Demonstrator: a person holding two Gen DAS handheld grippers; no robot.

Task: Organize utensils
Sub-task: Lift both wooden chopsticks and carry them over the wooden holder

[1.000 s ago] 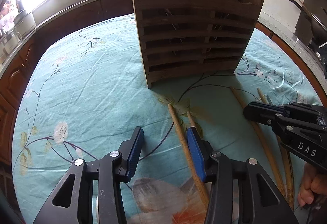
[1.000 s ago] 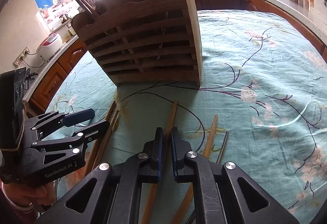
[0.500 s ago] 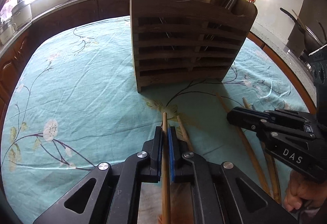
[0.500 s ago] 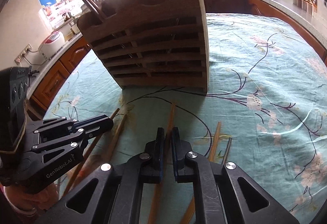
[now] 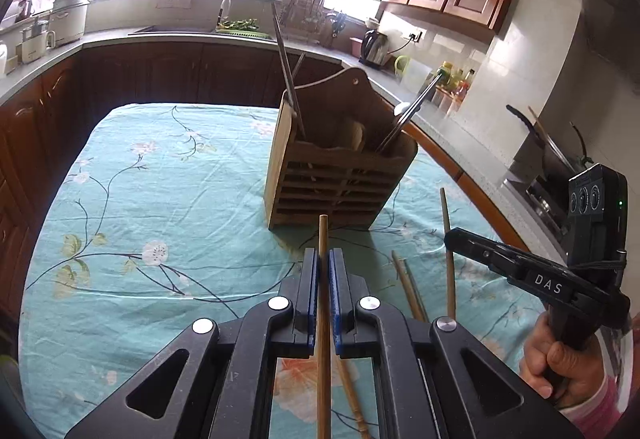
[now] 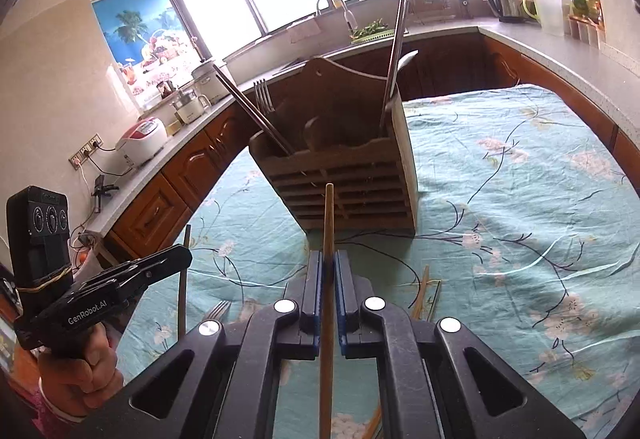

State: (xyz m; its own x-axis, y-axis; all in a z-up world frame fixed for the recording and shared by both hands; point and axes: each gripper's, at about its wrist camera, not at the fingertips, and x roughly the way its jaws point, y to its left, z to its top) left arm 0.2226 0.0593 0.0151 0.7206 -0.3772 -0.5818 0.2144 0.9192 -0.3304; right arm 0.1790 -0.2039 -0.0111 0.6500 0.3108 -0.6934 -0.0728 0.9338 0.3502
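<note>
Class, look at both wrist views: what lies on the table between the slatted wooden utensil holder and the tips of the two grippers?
Only bare teal floral tablecloth lies before the slatted wooden utensil holder; both views show it.

We note matt black plastic on both grippers (image 5: 324, 259), with blue pads (image 5: 335, 291). The chopstick (image 5: 323, 279) is smooth pale wood; the slatted holder (image 5: 340, 175) is matt brown wood. The tablecloth (image 5: 160, 199) is wrinkled teal cloth. The holder's upright utensils (image 6: 396, 51) look like glossy metal.
</note>
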